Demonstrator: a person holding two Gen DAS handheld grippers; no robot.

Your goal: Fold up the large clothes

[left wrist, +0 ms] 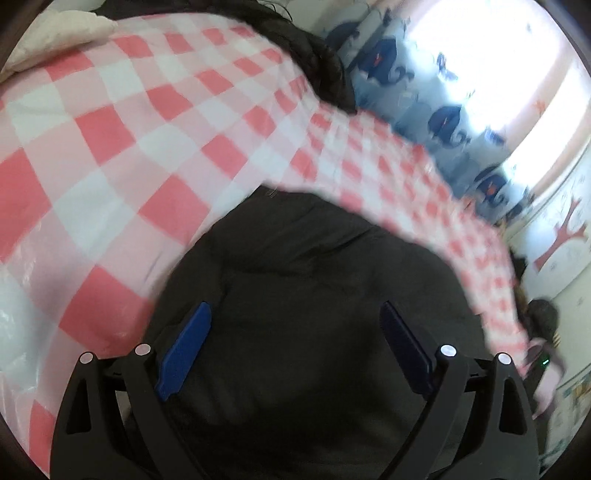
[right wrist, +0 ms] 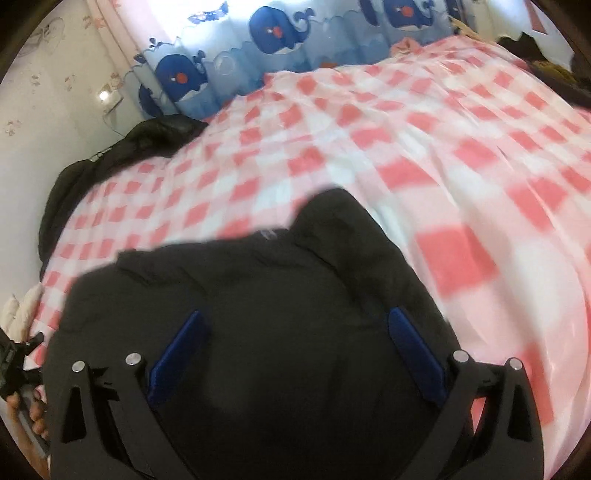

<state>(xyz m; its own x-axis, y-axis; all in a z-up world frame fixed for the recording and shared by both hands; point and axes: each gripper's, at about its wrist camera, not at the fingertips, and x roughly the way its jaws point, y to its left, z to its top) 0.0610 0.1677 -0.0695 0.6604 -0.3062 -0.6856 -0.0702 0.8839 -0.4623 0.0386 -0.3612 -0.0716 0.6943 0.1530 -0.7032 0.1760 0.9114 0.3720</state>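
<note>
Over checked bedspread (right wrist: 424, 147), whale curtain (right wrist: 273, 33).

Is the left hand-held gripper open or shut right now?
Open. The left hand-held gripper has its blue fingers spread wide apart above the dark jacket, with fabric showing between them and nothing pinched.
</note>
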